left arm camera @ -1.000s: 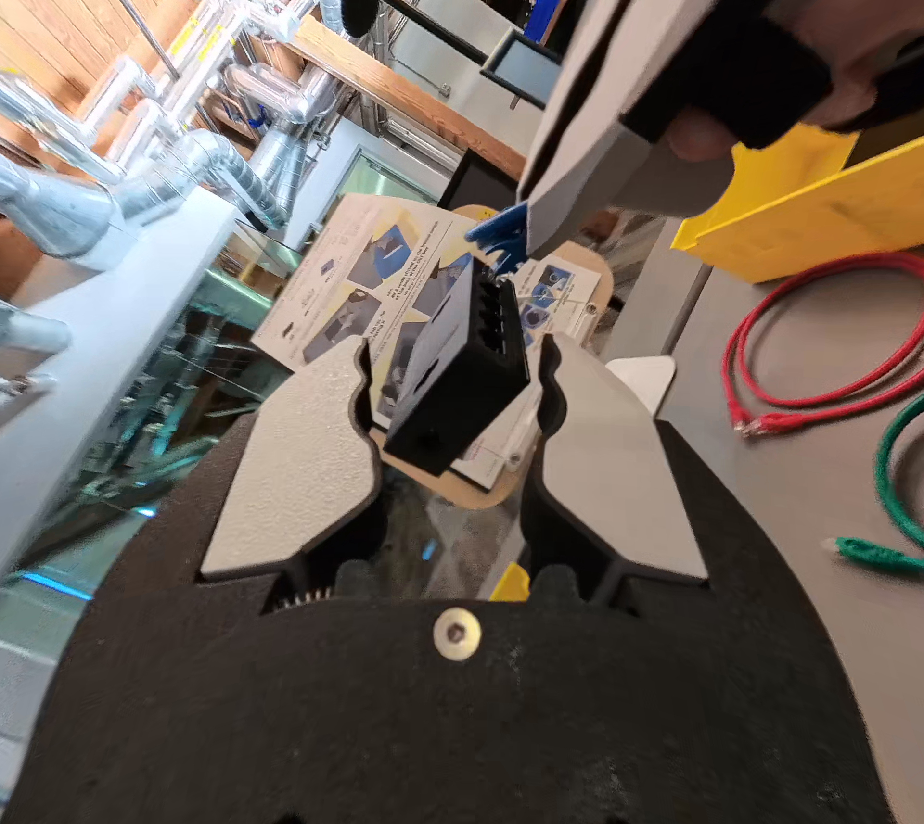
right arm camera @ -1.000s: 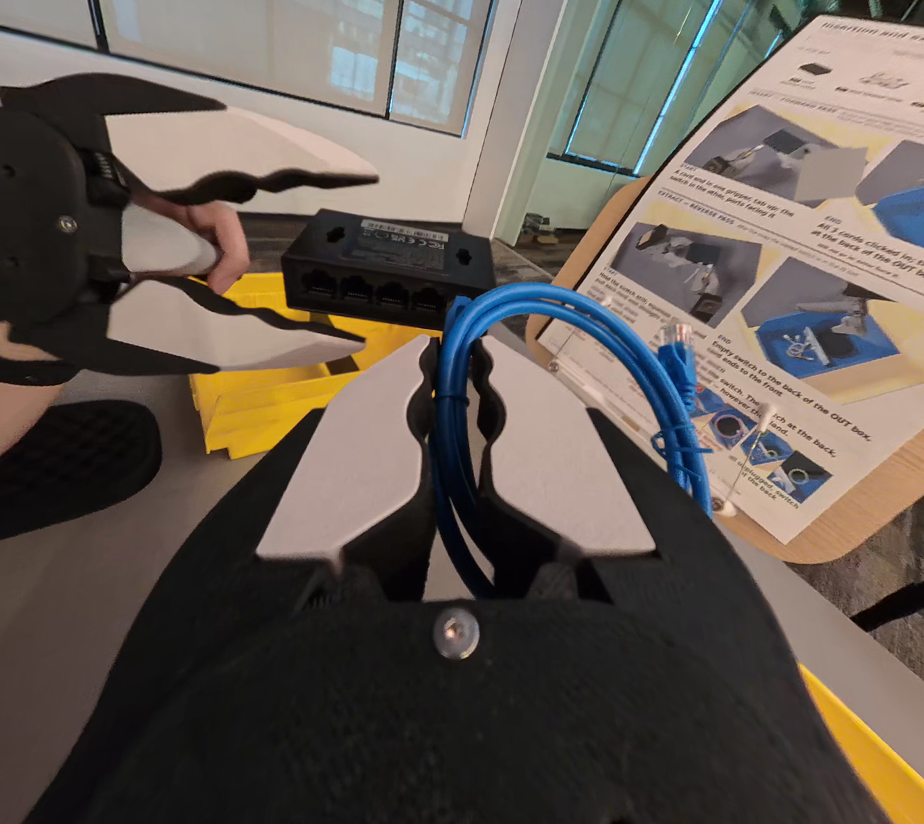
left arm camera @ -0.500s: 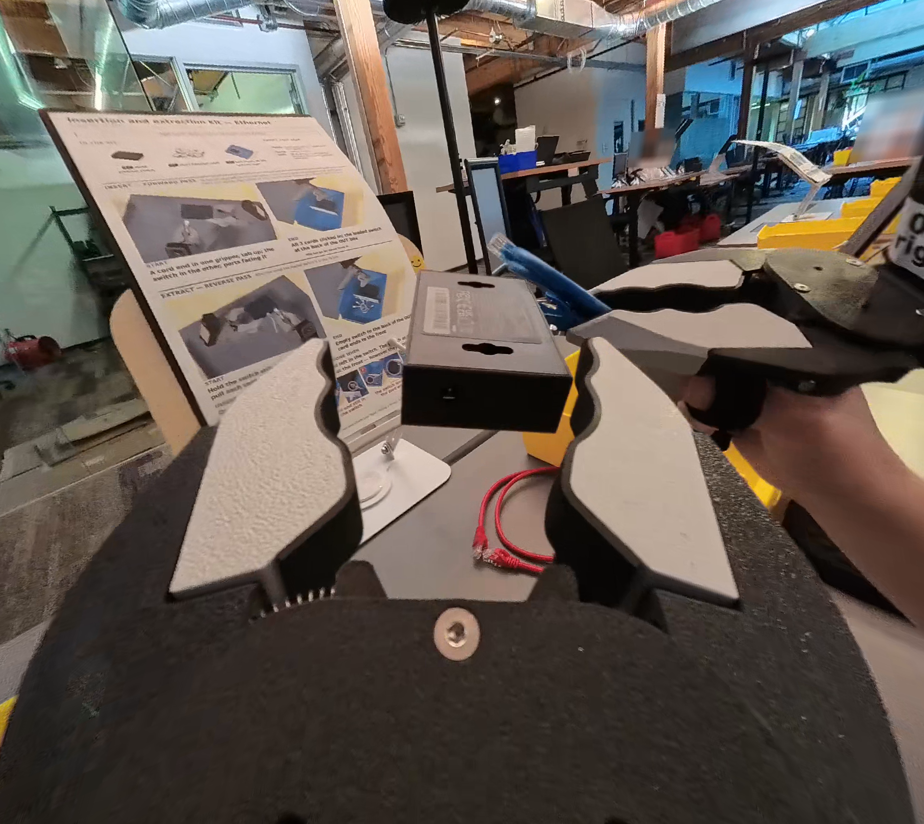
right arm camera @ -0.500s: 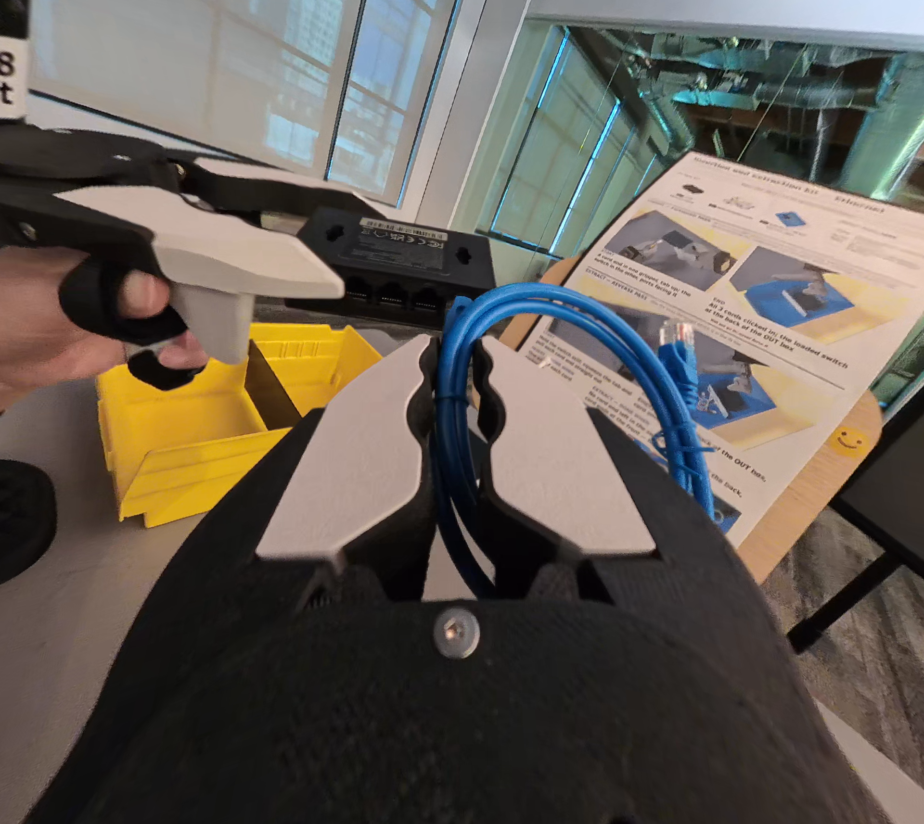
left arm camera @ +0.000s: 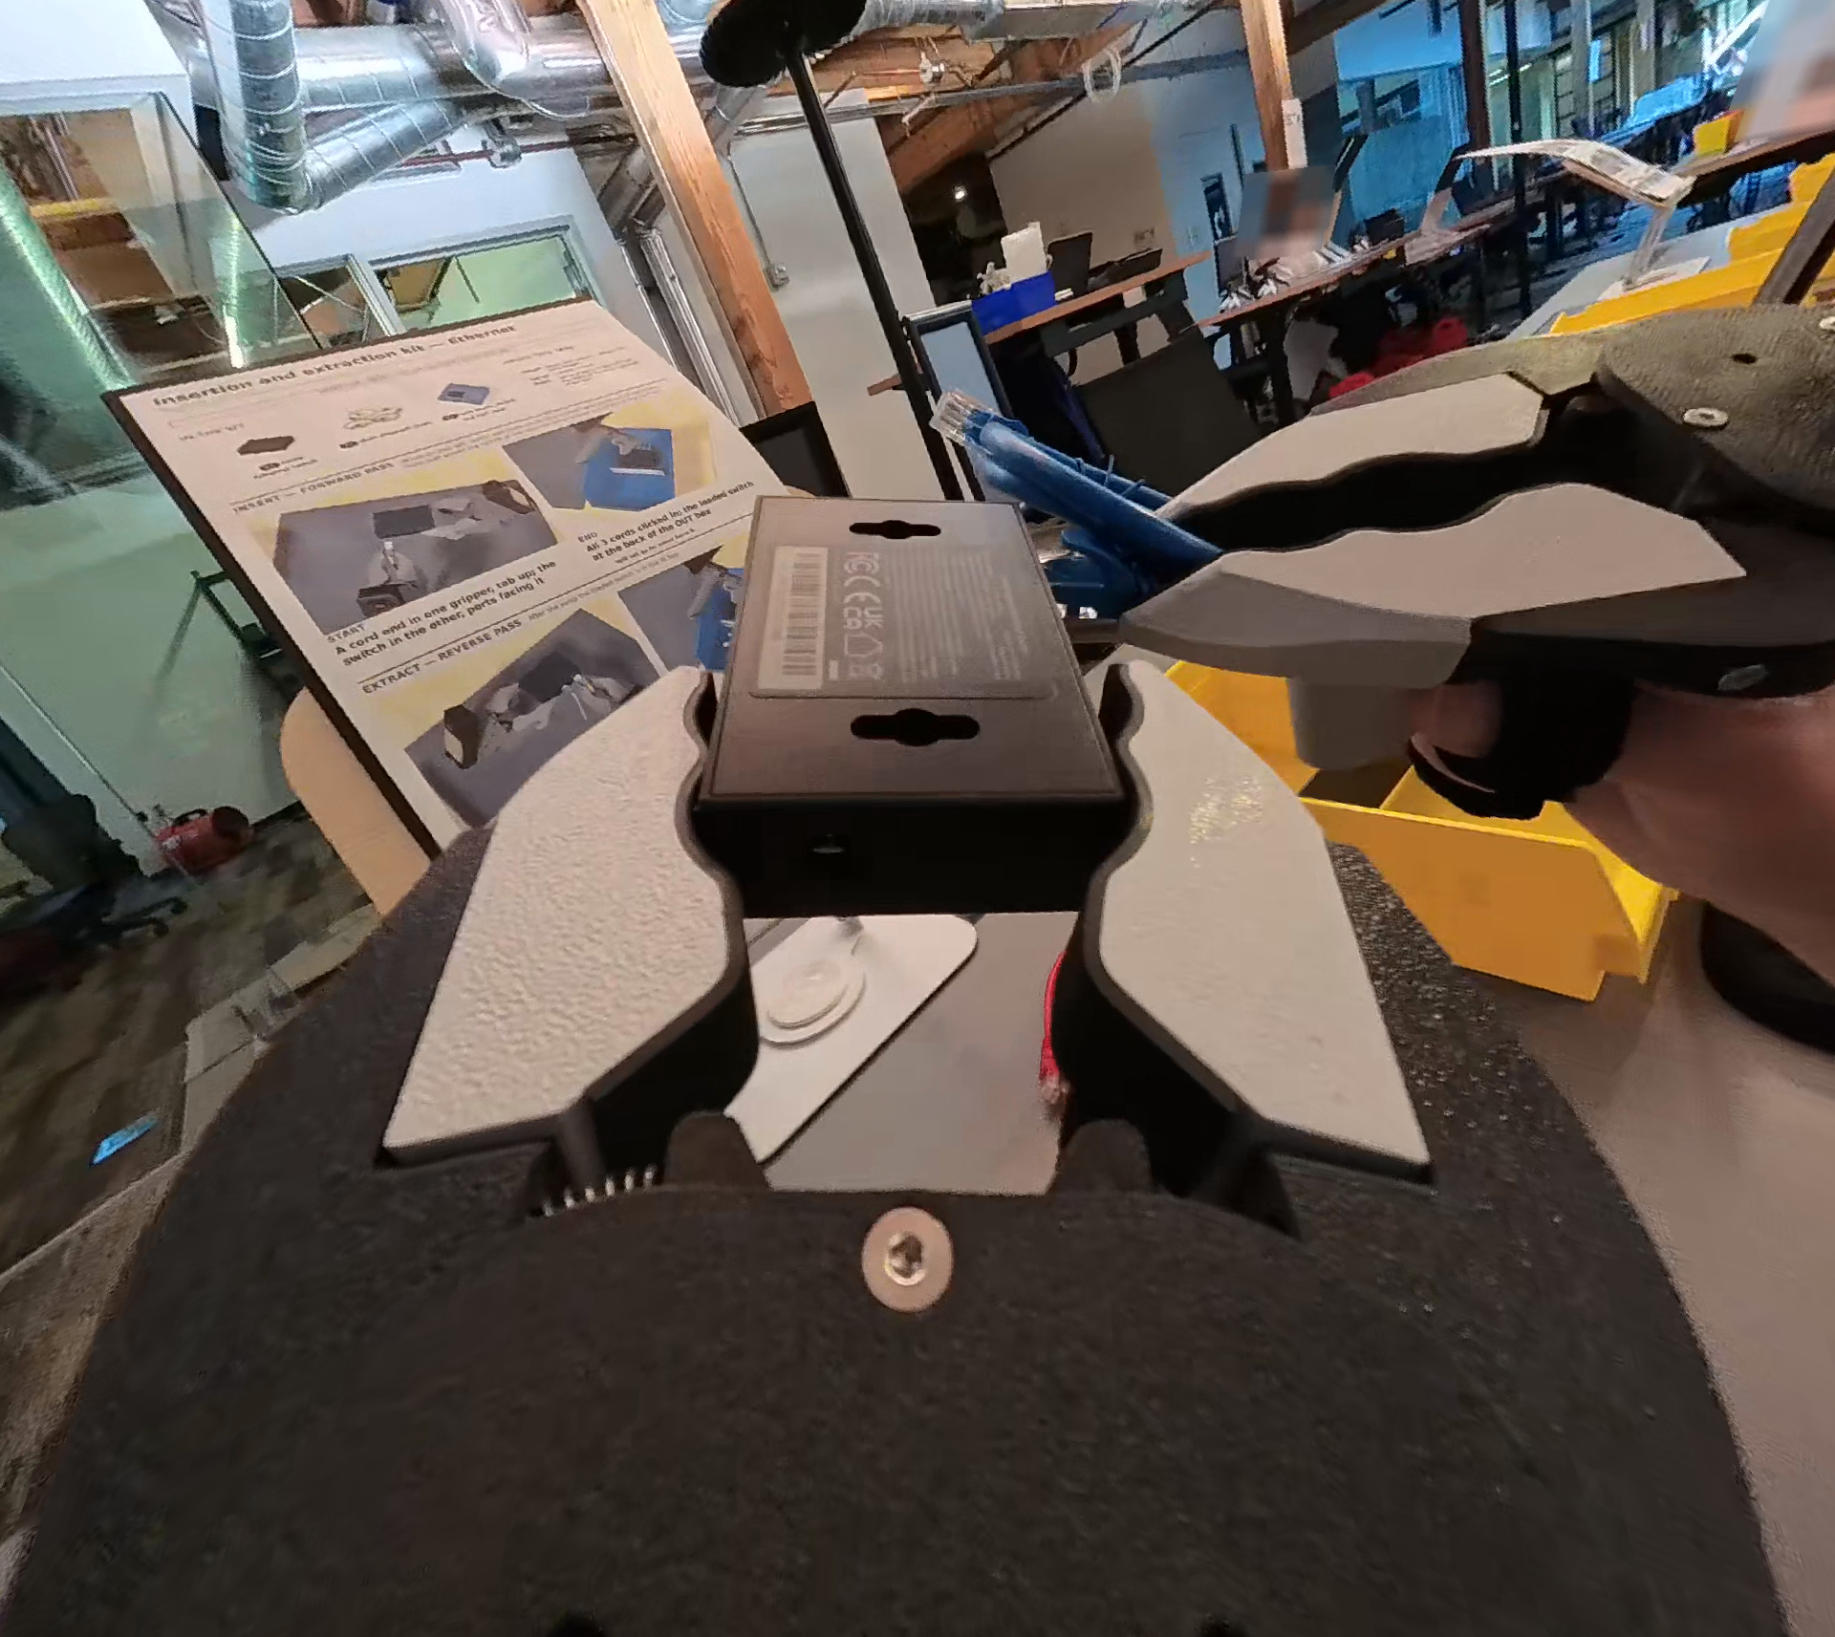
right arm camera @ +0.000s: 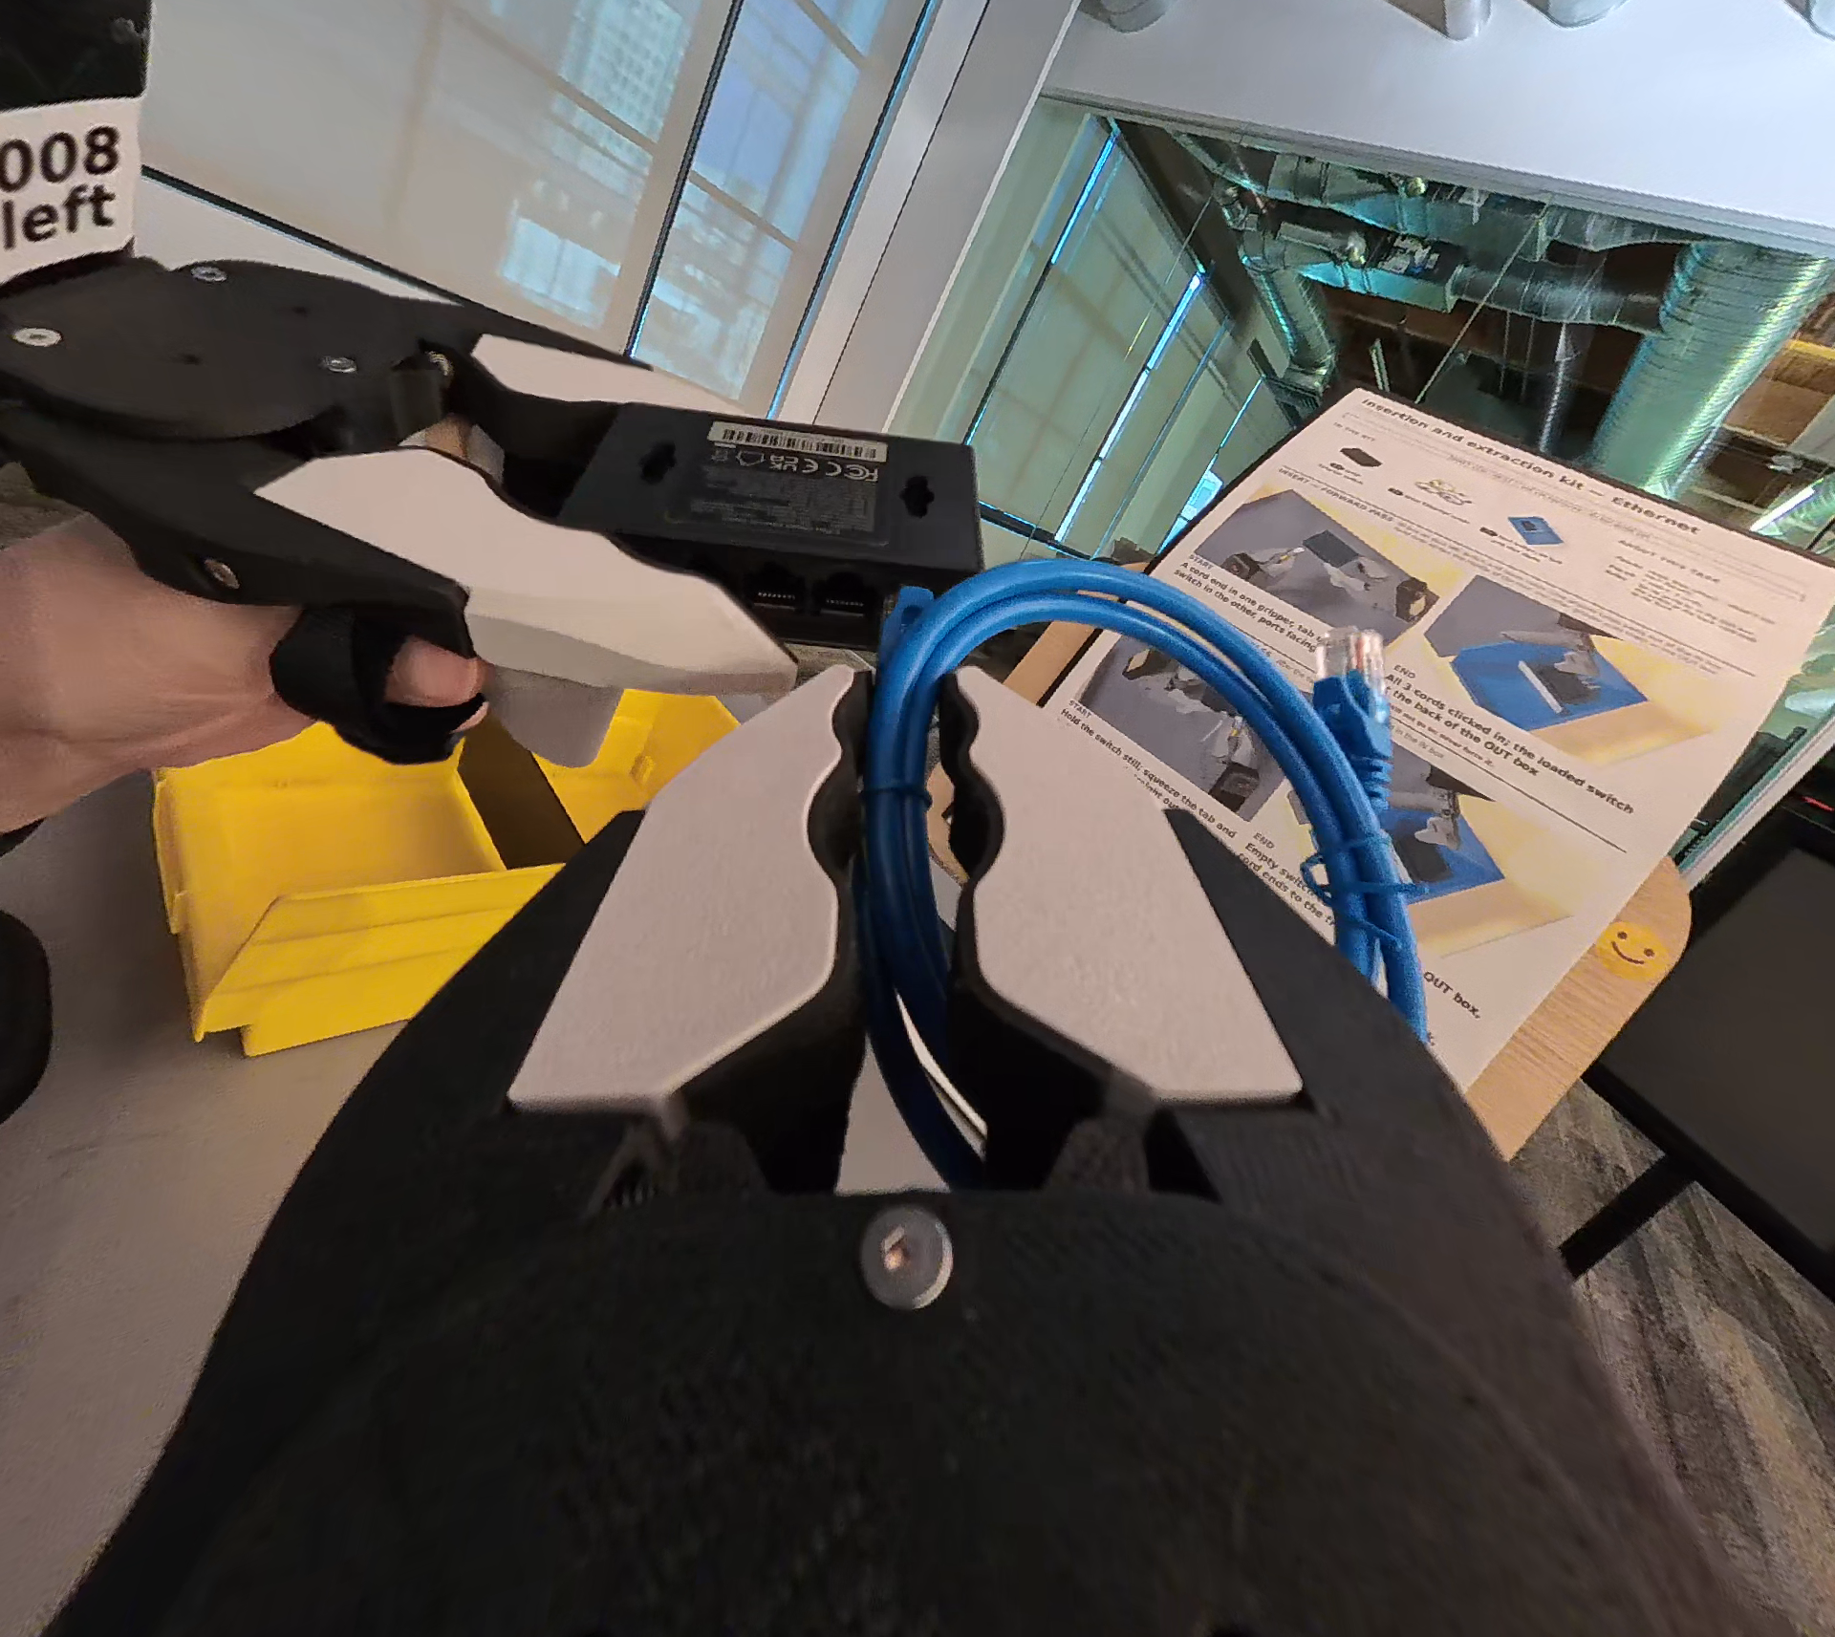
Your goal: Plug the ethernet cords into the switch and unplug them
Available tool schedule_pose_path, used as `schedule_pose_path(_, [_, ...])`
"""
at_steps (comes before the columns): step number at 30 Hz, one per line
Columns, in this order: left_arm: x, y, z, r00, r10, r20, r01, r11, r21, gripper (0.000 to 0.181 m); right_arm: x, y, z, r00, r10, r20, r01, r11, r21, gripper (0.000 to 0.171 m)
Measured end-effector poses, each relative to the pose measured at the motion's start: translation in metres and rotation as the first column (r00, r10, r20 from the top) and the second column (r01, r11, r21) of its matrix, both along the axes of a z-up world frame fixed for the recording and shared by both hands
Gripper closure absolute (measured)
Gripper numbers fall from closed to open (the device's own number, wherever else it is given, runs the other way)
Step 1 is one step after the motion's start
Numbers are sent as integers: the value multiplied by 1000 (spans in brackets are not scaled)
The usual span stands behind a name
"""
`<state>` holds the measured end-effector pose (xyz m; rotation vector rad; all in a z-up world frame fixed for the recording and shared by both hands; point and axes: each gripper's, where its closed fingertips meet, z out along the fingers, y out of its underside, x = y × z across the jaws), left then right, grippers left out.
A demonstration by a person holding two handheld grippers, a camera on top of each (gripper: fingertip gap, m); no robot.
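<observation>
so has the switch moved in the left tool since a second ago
Yes. The switch was tilted and loose between open fingers; now it lies flat, label side up, clamped in the left tool.

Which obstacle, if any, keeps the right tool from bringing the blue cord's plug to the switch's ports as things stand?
Probably none. The right tool grips the blue cord; the switch ports face it across open air. But the plug dangles aside from the grip, so aiming looks awkward.

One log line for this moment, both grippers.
left gripper: shut on switch, held aloft | right gripper: shut on blue cord, bundled | plug: free, unplugged | ports: none visibly occupied
</observation>
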<state>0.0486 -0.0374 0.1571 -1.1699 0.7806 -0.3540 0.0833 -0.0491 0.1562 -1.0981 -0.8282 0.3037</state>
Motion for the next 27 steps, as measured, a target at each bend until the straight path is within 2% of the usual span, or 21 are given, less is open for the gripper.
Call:
schedule_pose_path(14, [0,-1,-7,997,-8,-73,7,1000,-7,108,-2,-3,0,999,-35,28,33,998,52,158])
schedule_pose_path(27, [-2,1,-18,979,50,-196,-47,999,22,107,-3,0,-6,998,-48,51,45,997,57,158])
